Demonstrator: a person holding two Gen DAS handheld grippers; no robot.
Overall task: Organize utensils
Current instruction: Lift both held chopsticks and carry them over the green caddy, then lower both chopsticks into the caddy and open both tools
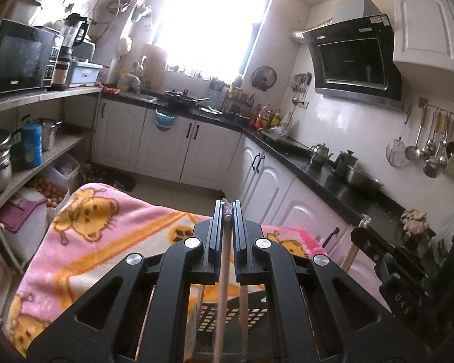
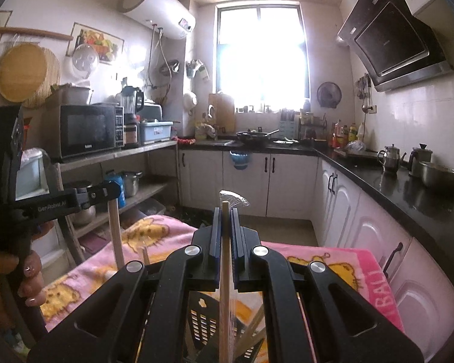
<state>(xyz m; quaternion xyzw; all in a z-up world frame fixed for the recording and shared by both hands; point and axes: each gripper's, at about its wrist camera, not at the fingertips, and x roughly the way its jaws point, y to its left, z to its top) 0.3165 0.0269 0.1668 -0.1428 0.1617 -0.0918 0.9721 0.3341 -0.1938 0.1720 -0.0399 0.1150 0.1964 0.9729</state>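
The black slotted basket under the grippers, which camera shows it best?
The left wrist view: the basket shows its slotted wall between the gripper arms. The right wrist view catches only darker slots behind the held stick.

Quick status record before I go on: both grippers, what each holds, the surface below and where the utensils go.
left gripper: jaws shut on a wooden stick
right gripper: jaws shut on a wooden-handled utensil
surface: pink cartoon blanket
container: black perforated basket just under the jaws, more sticks in it
background: kitchen counter, window, range hood
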